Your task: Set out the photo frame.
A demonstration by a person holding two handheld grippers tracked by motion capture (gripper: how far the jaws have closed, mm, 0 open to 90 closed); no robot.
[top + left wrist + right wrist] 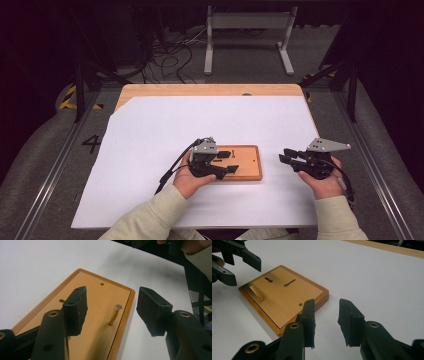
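We held the left gripper spread over the wooden board, its brass peg standing between the jaws untouched; the right gripper hung spread just beside the board.

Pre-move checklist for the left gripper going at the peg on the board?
1. Left gripper open: ok.
2. Peg between its jaws, untouched: ok.
3. Peg upright in the board: ok, slight lean.
4. Board flat on the white sheet: ok.
5. Right gripper apart from the board, empty: ok.
6. Peg loose or fixed in its hole: cannot tell.
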